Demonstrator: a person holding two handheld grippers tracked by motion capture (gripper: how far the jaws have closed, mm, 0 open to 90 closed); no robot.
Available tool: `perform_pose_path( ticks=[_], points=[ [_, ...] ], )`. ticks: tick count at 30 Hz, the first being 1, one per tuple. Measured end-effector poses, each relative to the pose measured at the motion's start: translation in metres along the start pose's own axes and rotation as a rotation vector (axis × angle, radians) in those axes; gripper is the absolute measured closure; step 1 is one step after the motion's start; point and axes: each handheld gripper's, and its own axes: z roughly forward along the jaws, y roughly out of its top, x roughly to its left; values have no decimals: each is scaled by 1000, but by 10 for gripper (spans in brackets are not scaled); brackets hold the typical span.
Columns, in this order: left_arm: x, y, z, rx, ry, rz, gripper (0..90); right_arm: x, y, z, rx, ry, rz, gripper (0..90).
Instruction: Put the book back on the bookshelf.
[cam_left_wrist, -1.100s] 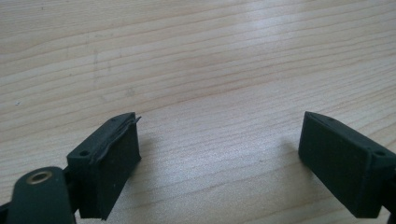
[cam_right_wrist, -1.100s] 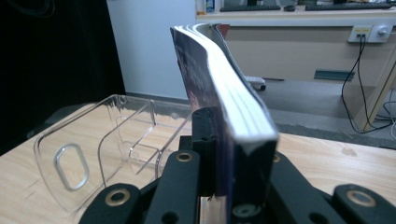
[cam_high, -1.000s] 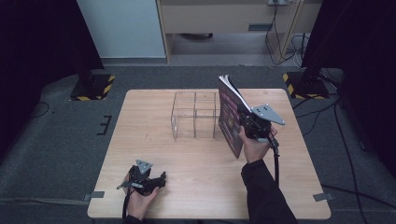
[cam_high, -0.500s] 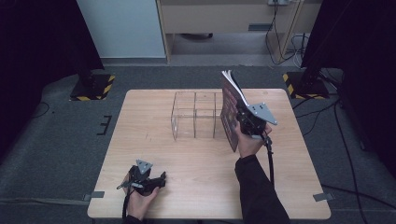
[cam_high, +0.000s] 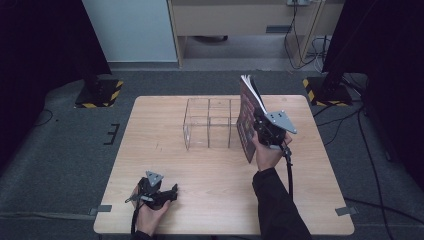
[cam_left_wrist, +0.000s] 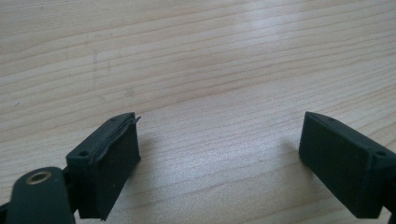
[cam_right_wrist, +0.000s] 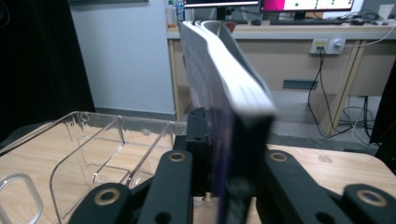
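Right tongs (cam_high: 260, 131) were clamped on the book (cam_high: 246, 117), 1 jaw on each cover near the lower edge. In the right gripper view the book (cam_right_wrist: 224, 84) rose upright between the jaws, page block facing the camera, dark cover on the left, and the right tongs (cam_right_wrist: 224, 186) pressed flat against both covers. The book was held off the bench (cam_high: 210, 185), standing nearly upright with a slight tilt, its top edge toward the far edge of the bench. It sat just beside the right end of the clear rack (cam_high: 210, 124); whether the 2 touched could not be told. The right hand (cam_high: 267, 152) gripped the tool from below, right of centre on the bench.

The rack stood in the far half of the bench, near the middle, and showed dividers splitting it into compartments. In the right gripper view the rack (cam_right_wrist: 93, 149) lay to the left of the book, with the nearest compartments holding nothing.

Left tongs (cam_high: 170, 192) lay low at the near edge of the bench, left of centre, held in the left hand (cam_high: 150, 212). In the left gripper view the left tongs (cam_left_wrist: 219, 158) stood wide apart, with only bare wood grain between the 2 jaws. They were well apart from the rack and the book.
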Motion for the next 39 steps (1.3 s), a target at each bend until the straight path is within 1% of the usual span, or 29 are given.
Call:
perform_pose_path(
  ticks=[6,11,15,17,19,20,21,22,25,29,31,33,36,37,39],
  points=[
    [0,0,0,0,0,0,111,-2,-2,3,20,12,-7,760],
    [0,0,0,0,0,0,111,-3,-3,3,24,8,-12,707],
    [0,0,0,0,0,0,111,-4,-3,4,29,17,-5,612],
    [0,0,0,0,0,0,111,-5,-2,5,40,30,2,540],
    [0,0,0,0,0,0,111,-7,-2,4,52,45,10,491],
    [0,0,0,0,0,0,111,-7,-2,4,49,50,12,453],
    [0,0,0,0,0,0,111,-9,-1,3,48,65,20,412],
    [0,0,0,0,0,0,111,-9,-1,2,47,73,29,392],
    [0,0,0,0,0,0,111,-12,0,-3,44,89,38,328],
    [0,0,0,0,0,0,111,-16,-1,-13,67,138,27,258],
    [0,0,0,0,0,0,111,-19,-3,-19,88,156,16,238],
    [0,0,0,0,0,0,111,-23,-5,-26,97,173,8,223],
    [0,0,0,0,0,0,111,-32,-10,-39,104,213,40,215],
    [0,0,0,0,0,0,111,-36,-13,-45,103,219,46,214],
    [0,0,0,0,0,0,110,-41,-19,-52,119,226,44,207]
  ],
)
